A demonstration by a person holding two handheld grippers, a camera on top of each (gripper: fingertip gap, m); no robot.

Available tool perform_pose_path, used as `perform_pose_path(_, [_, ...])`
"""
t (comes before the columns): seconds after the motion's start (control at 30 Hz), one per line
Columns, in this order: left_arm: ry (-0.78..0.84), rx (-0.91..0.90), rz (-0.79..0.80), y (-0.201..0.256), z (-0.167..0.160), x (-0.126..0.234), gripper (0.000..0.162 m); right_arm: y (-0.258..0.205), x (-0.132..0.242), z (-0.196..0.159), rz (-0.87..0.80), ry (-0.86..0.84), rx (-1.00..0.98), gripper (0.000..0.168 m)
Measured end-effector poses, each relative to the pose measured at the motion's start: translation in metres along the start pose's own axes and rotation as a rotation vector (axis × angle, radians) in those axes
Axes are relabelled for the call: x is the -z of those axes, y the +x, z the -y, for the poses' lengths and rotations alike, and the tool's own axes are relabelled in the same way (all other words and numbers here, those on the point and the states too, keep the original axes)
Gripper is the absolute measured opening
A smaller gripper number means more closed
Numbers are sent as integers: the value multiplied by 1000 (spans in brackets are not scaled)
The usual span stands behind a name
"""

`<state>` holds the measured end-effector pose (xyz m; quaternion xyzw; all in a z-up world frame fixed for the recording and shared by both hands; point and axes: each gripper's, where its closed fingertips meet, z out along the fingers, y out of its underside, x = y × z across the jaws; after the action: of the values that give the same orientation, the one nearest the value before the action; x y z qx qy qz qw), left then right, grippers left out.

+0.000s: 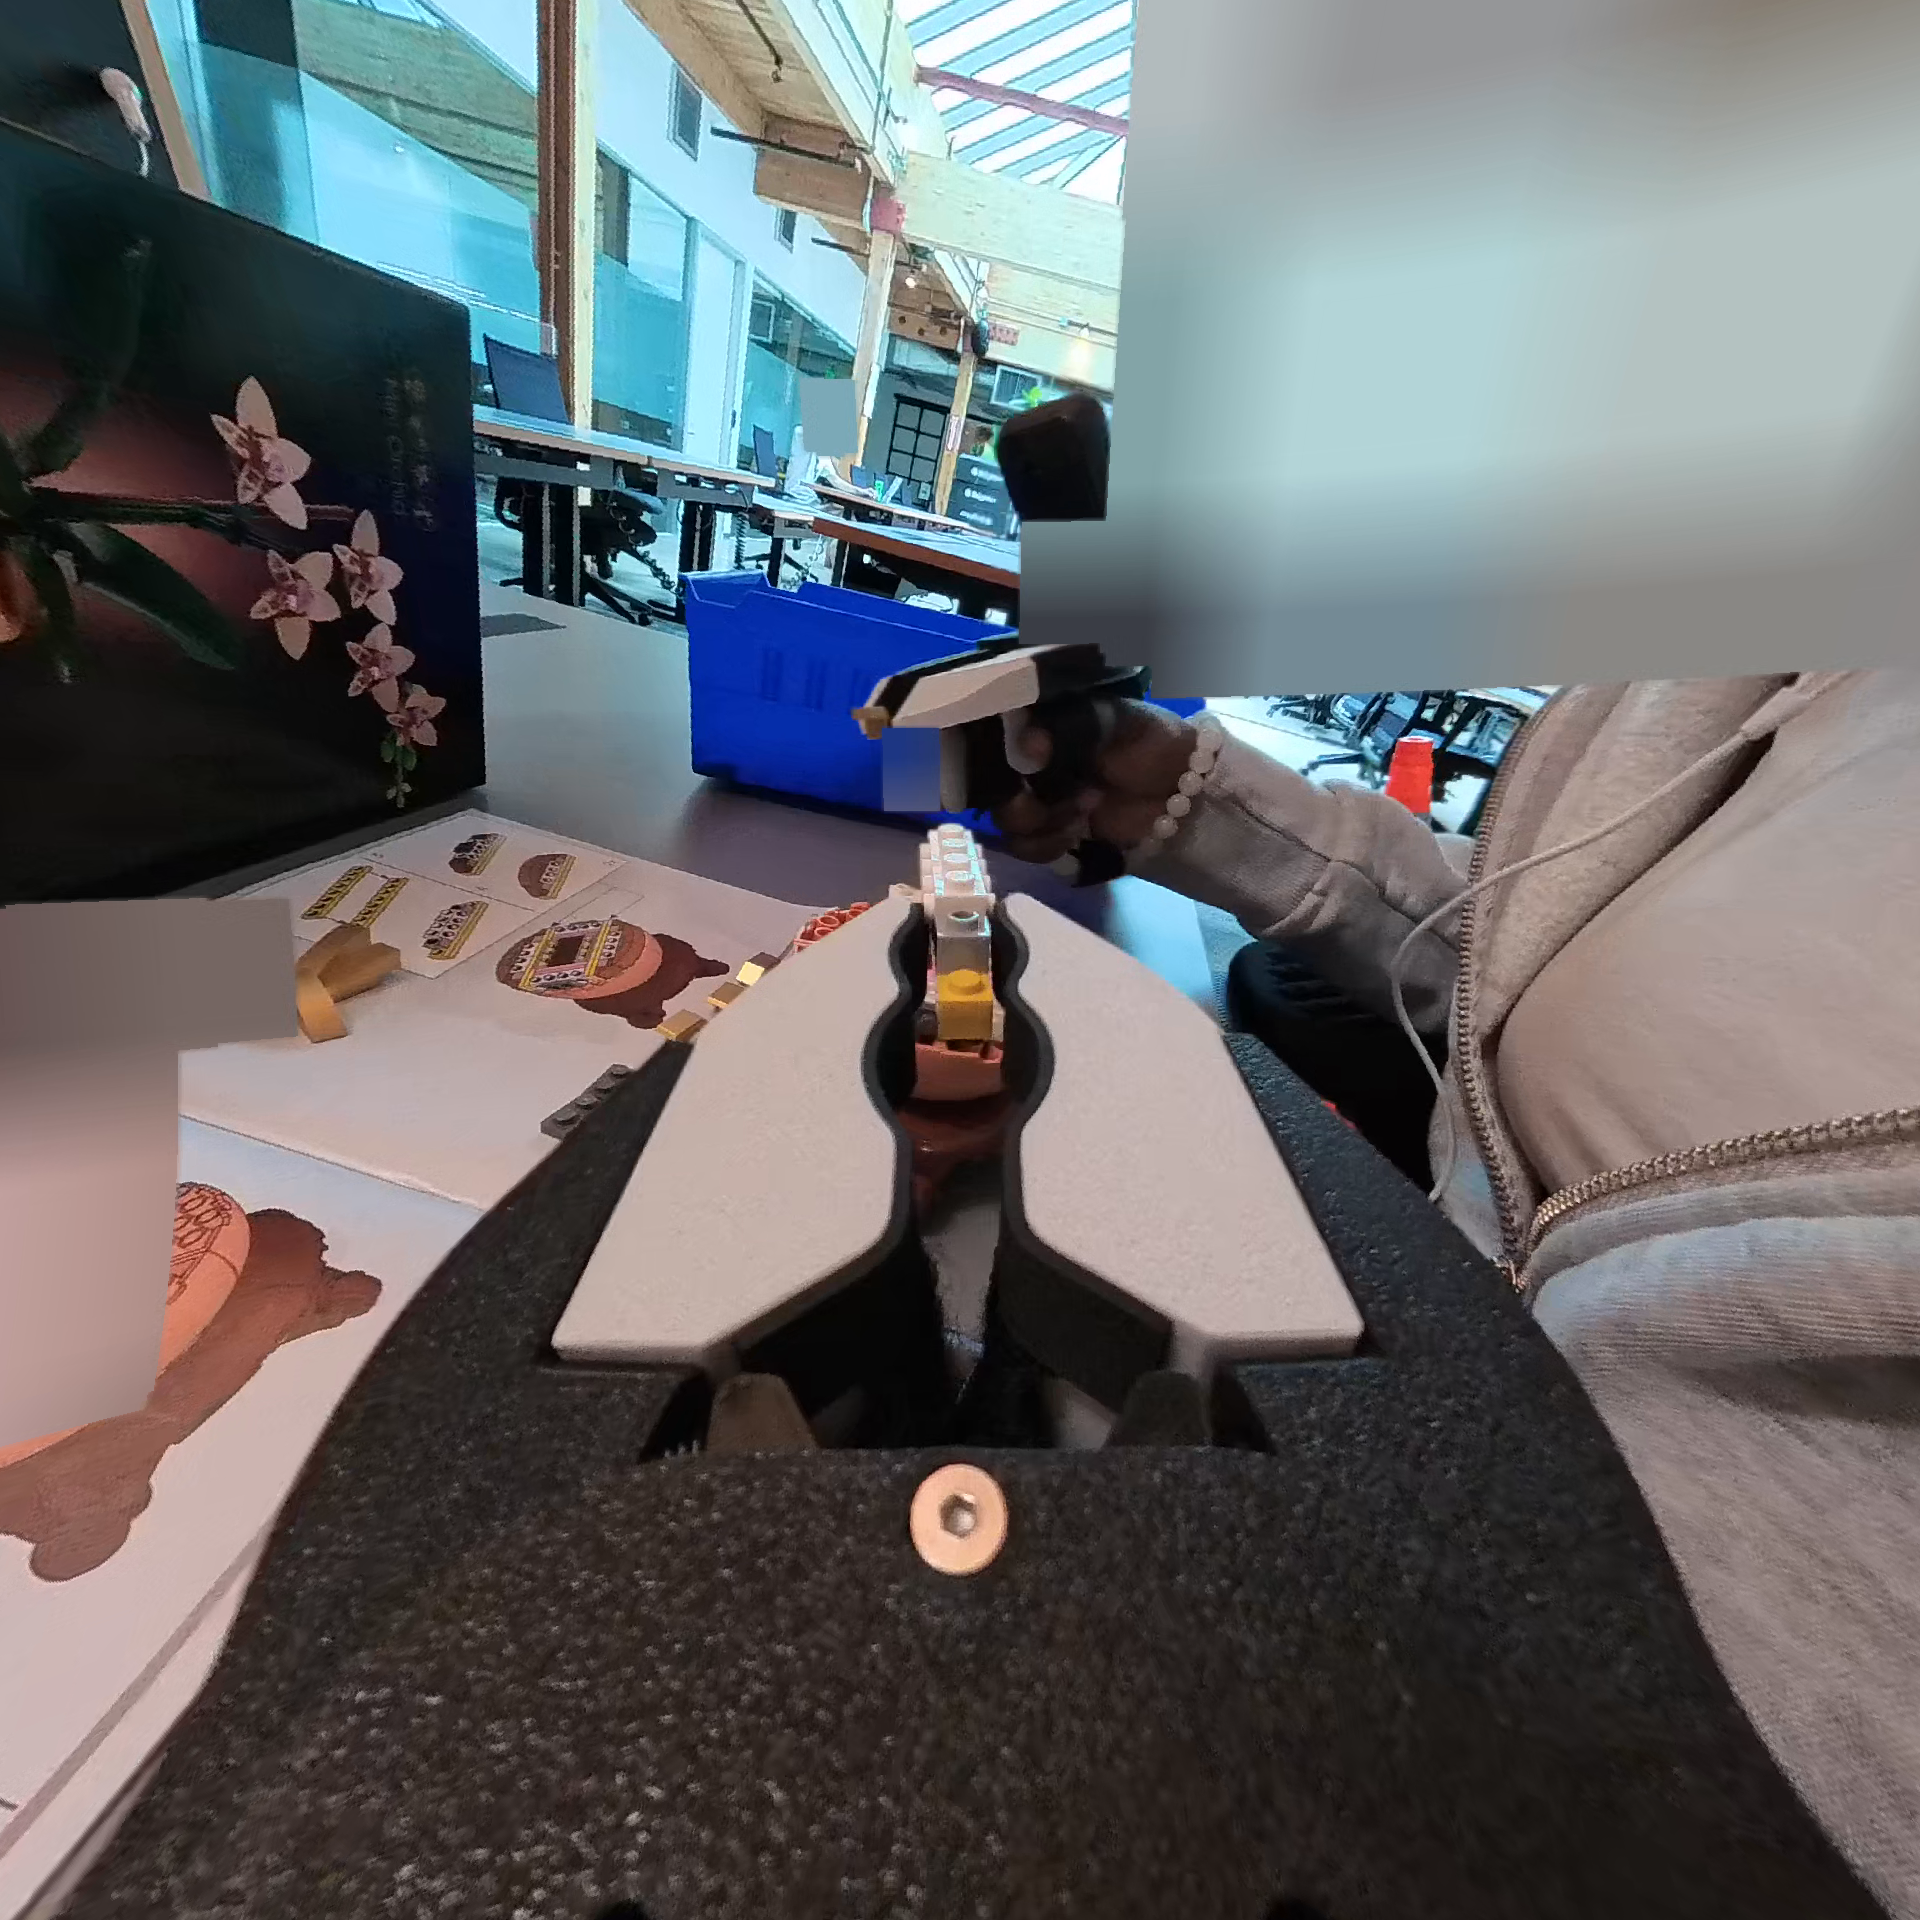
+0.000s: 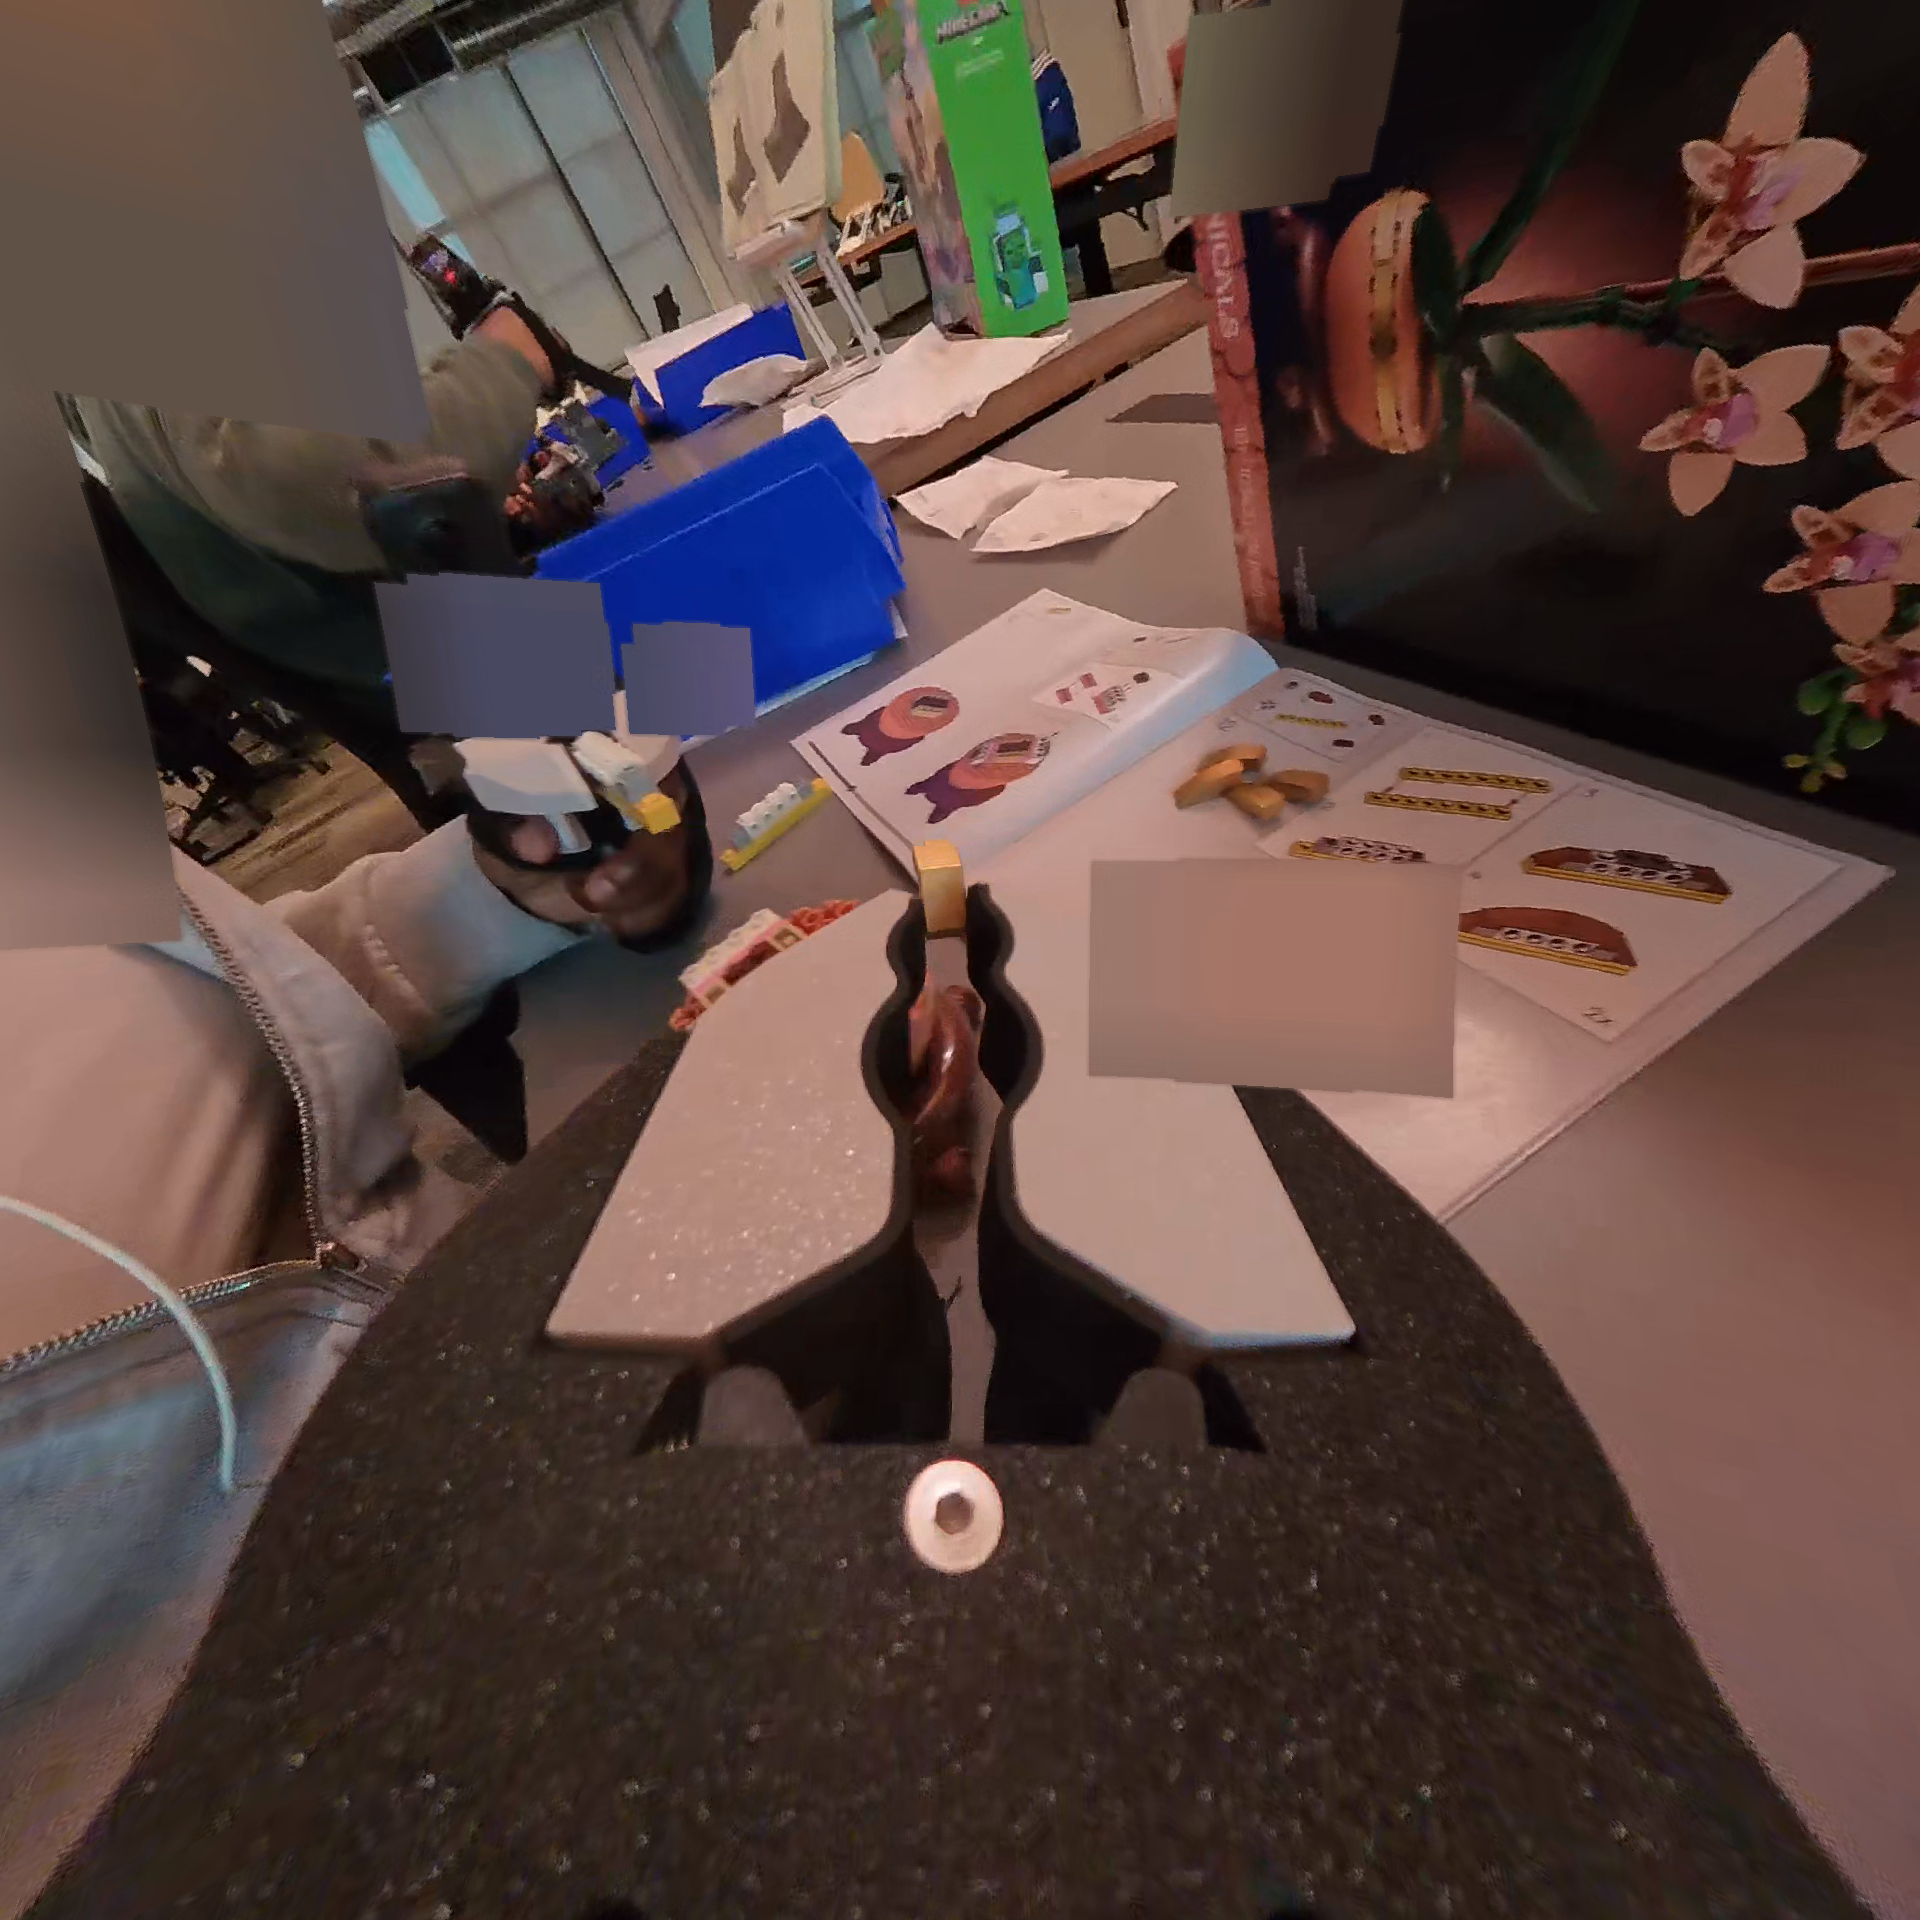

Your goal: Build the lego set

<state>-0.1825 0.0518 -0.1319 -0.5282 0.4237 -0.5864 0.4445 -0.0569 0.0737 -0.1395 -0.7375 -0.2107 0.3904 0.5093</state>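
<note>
The left fingers (image 1: 958, 940) pinch a white-and-yellow studded beam (image 1: 961, 914), held up off the worktop, long axis pointing away along them. Well apart to its right, the right fingers (image 2: 943, 906) clamp a small gold brick (image 2: 940, 883), the piece likeliest to join it

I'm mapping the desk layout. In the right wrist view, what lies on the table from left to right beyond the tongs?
Blue bin → small white and yellow brick assembly → open instruction booklet → pile of gold pieces on the booklet → dark box with orchid picture.
</note>
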Motion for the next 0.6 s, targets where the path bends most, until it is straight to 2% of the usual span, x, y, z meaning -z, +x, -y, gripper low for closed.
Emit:
perform_pose_path(0.13, [25, 91, -67, 9, 6, 0, 11, -35, -9, 3, 76, -45, 38, 7])
perform_pose_path(0.3, [46, 201, -170, 27, 17, 1, 10, -89, -29, 6, 179, -154, 177, 7])
perform_pose_path(0.43, [1, 150, -158, 39, 18, 2, 11, -116, -37, 15, 204, -199, 251, 7])
perform_pose_path(0.6, [-29, 88, -141, 54, 23, 5, 11, -130, -42, 6, 189, -327, 332, 7])
